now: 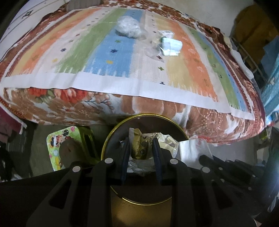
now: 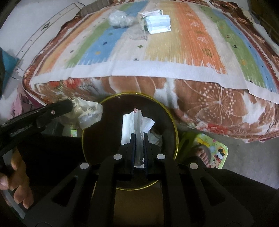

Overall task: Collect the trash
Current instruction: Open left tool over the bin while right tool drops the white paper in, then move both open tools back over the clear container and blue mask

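Two grippers angling steeply down over the round gold-rimmed bin standing on the floor against the near edge of the bed.

Left gripper pinching a crumpled printed wrapper between its blue pads, jaws partly apart around it, holding it above the bin's left rim; in the right wrist view, reaching in from the left edge with a hand's fingers curling round its handle.

Right gripper pressing nearly together on a crumpled white paper, the sheet sticking up past the fingertips over the middle of the bin's dark opening.

Lying on the striped mat near the far edge of the bed, left to right: a clear plastic wad, a smaller clear scrap, a pale blue packet with a small box just behind it.

Resting on a cartoon-printed stool right of the bin, a bare foot.
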`<state>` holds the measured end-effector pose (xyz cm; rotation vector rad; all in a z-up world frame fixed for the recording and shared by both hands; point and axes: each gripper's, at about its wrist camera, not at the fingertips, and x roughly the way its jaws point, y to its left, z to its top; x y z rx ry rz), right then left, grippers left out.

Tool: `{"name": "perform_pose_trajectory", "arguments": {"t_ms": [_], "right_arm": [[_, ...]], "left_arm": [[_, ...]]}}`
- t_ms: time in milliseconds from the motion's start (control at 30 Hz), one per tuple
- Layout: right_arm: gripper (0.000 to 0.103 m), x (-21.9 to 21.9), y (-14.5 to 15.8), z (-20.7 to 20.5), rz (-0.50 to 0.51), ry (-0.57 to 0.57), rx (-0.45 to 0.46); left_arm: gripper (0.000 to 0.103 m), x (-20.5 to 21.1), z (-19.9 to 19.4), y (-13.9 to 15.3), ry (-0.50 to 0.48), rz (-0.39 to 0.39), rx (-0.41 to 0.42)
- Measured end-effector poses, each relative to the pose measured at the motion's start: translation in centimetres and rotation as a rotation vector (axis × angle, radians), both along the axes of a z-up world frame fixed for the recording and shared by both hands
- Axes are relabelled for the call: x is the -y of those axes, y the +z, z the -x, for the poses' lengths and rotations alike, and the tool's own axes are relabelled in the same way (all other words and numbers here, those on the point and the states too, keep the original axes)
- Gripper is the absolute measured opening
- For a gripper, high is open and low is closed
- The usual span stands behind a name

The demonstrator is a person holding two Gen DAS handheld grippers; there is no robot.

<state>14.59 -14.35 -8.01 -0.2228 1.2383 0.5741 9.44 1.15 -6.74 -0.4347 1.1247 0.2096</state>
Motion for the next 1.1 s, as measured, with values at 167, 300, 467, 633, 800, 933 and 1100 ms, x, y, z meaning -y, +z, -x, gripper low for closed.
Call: {"name": "perform_pose_trajectory", "arguments": {"t_ms": [167,300,467,633,800,933,1100], "right_arm": [[0.01,-0.2,-1.2,-0.4,0.017,-0.017,-0.042],[0.039,-0.2,-1.8,-0.7,0.009,-0.038,-0.081],[0.043,-0.1,-1.4,-0.6,-0.014,-0.04,-0.078],[0.044,-0.3,-0.5,-0.5,-0.031,-0.025,-0.051],[0.049,-0.2,0.4,-0.7,-0.061,-0.028,-0.033],[0.052,-0.2,1.1,-1.0,-0.075,-0.024,-0.015],[0.055,-0.6,2.0,-0.5,-0.084,0.009,0.025]], "left_arm": [[0.025,0.6,-0.7,-1.0,-0.02,-0.011,-0.034],[0.038,0.2,-1.0,-1.7,0.0,0.03,-0.057],[0.045,-1.0,-0.9,-0.8,0.037,0.061,-0.016],[0.046,-0.9,-0.9,-0.1,0.022,0.064,0.004],[0.054,-1.5,-0.7,1.1,0.014,0.084,0.048],[0.063,-1.4,-0.4,2.3,-0.009,0.073,0.091],[0.075,-1.4,-1.4,3.4,-0.065,0.078,0.128]]}}
